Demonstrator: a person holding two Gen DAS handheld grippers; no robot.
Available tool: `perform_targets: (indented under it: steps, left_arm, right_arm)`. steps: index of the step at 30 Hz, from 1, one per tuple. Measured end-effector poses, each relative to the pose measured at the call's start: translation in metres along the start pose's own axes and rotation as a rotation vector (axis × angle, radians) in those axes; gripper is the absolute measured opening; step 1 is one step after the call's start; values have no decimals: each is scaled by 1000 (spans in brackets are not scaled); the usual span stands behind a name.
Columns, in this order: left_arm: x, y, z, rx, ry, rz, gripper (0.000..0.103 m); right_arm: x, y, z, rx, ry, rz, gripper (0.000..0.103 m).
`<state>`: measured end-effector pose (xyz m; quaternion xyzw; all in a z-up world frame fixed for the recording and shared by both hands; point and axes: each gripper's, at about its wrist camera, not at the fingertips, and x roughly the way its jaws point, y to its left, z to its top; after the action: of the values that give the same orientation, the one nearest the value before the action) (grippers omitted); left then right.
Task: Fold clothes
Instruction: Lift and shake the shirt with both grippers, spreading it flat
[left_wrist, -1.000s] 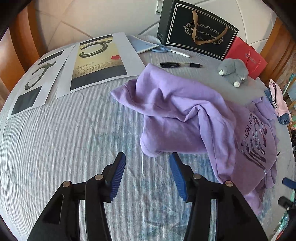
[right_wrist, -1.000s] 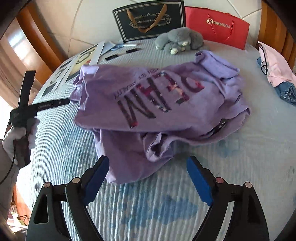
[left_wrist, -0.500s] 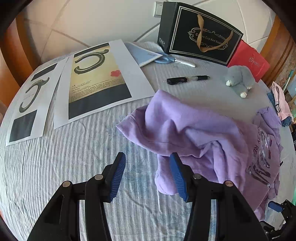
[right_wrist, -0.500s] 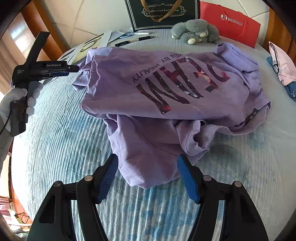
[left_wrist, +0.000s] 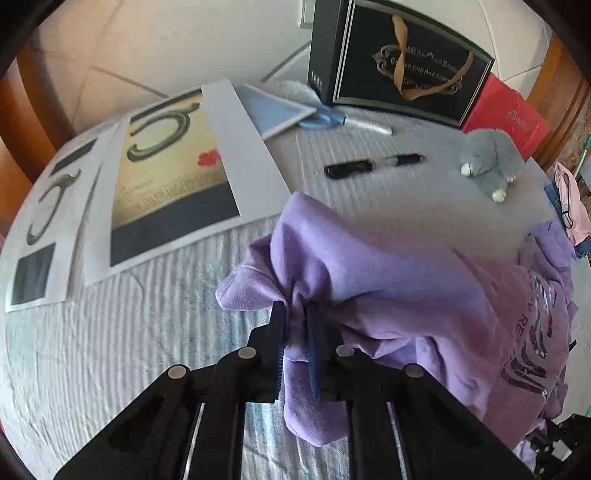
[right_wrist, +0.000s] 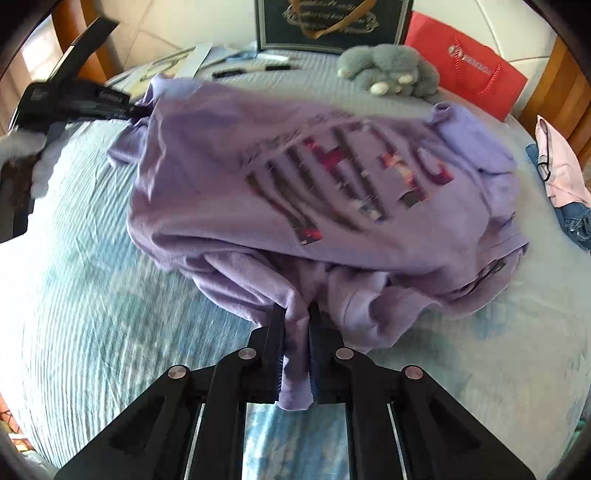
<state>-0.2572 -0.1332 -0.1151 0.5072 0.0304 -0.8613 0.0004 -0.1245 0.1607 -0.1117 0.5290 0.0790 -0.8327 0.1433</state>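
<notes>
A crumpled purple T-shirt (left_wrist: 406, 280) with dark printed letters lies on the striped bedspread (left_wrist: 110, 350). In the right wrist view the shirt (right_wrist: 295, 177) spreads across the middle with the print facing up. My left gripper (left_wrist: 295, 314) is shut on a bunched edge of the shirt at its left end. My right gripper (right_wrist: 296, 314) is shut on a fold of the shirt's near edge. The left gripper also shows in the right wrist view (right_wrist: 136, 110), at the shirt's far left corner, in a white-gloved hand.
Two printed posters (left_wrist: 173, 177) lie at the far left. A black pen (left_wrist: 369, 166), scissors (left_wrist: 321, 120) and a grey plush toy (left_wrist: 487, 162) lie behind the shirt. A black gift bag (left_wrist: 399, 62) and red bag (right_wrist: 465, 62) stand at the headboard. Pink clothes (right_wrist: 561, 166) lie at the right.
Both grippers moved forward onto the shirt and closed on its fabric; they were open before. The shirt is now bunched and pulled between them.
</notes>
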Motion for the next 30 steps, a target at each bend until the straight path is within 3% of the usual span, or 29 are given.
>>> perform_targets:
  steps: [1, 3, 7, 10, 13, 18, 21, 22, 24, 25, 30]
  left_arm:
    - [-19, 2, 1, -2, -39, -9, 9]
    - [-57, 6, 4, -5, -116, -26, 9]
    - [-131, 16, -9, -15, -227, -71, 9]
    - [-167, 19, -39, 5, -246, -113, 10]
    - [-180, 21, -75, 46, -225, -84, 10]
    - [-158, 22, -120, 49, -94, -59, 6]
    - [-145, 21, -139, 28, -35, -88, 7]
    - [-140, 20, -146, 16, -18, -98, 9]
    - [-130, 20, -159, -8, 16, -116, 29]
    - [-124, 18, -163, -20, 26, -118, 35]
    - [-95, 6, -175, -2, 64, -82, 40]
  right_arm:
    - [-5, -6, 5, 9, -6, 2, 9]
    - [-42, -28, 19, 28, -106, -49, 9]
    - [-119, -74, 28, 114, -255, -30, 9]
    - [-159, -95, 14, 148, -307, 5, 9]
    - [-178, -105, -7, 168, -304, 26, 9]
    - [-162, -113, -42, 223, -222, 62, 9]
    - [-155, -119, -55, 252, -198, 54, 9]
    - [-152, -121, -60, 261, -190, 51, 9]
    - [-147, -125, -69, 280, -175, 46, 9]
    - [-144, -127, -73, 289, -167, 43, 9]
    - [-140, -149, -91, 356, -147, 35, 9]
